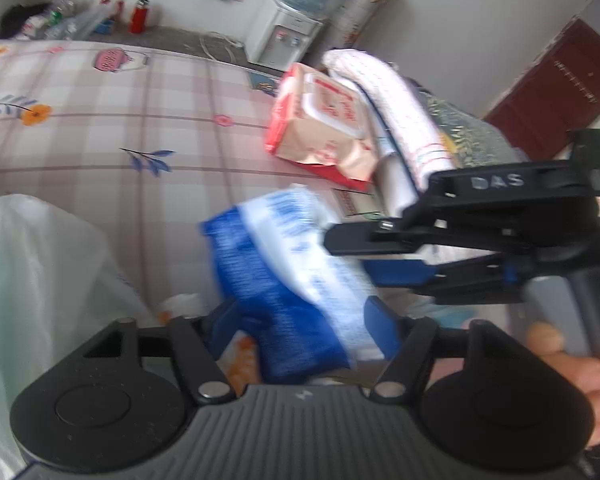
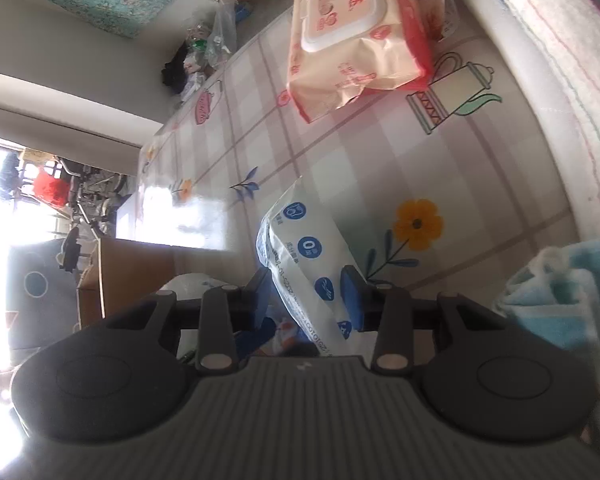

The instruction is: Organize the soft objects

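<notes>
**Sharing one squashy pack between two grippers**

Pinching a blue-and-white soft plastic tissue pack (image 1: 288, 280) in both the left gripper (image 1: 300, 332) and right gripper (image 2: 306, 296), above the near edge of the pink checked floral tablecloth (image 1: 100, 120). Feeling light, crinkly, probably slippery; gripping mid-body, not the loose film ends.

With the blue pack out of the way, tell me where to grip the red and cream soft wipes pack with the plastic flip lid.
Grip the red and cream wipes pack across its narrow width at the crimped end nearest the grippers, approaching from the open tablecloth. It lies flat, lid up; the hard lid resists squeezing, and the rolled white towel crowds its far side.
</notes>
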### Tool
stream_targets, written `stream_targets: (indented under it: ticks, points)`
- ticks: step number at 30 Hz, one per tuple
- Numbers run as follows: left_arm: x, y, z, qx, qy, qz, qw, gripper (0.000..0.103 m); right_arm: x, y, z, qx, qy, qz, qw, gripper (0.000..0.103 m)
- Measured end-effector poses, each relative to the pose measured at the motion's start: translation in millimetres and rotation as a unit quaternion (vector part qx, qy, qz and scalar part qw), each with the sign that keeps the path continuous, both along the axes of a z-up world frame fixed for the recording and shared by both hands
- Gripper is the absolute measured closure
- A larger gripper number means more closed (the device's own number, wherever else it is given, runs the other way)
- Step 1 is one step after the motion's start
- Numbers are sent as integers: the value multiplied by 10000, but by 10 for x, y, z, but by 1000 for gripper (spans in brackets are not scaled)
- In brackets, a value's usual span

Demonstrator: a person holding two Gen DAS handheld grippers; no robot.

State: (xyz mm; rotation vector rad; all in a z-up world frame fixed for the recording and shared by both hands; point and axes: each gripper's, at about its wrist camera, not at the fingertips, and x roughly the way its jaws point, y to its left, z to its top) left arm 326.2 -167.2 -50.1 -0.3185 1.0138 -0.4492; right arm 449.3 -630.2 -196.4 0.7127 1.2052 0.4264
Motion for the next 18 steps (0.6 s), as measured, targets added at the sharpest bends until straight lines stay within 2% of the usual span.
stream_targets:
  ticks: [3, 6, 14, 18]
  points:
    - [10, -94, -26, -57, 112, -221, 9997, 32, -15, 13, 14, 312, 1, 91, 9995, 66]
    - [3, -120, -47, -32, 89, -116, 9999, 30, -13, 73, 65, 281, -109, 192, 9994, 65]
    - [20, 2, 0, -68, 280, 306, 9991, 33, -18, 73, 13, 902, -45, 375, 9952, 64]
    - [9, 65, -4, -187, 334, 428, 9983, 36, -41, 106, 23, 975, -129, 480, 9940, 64]
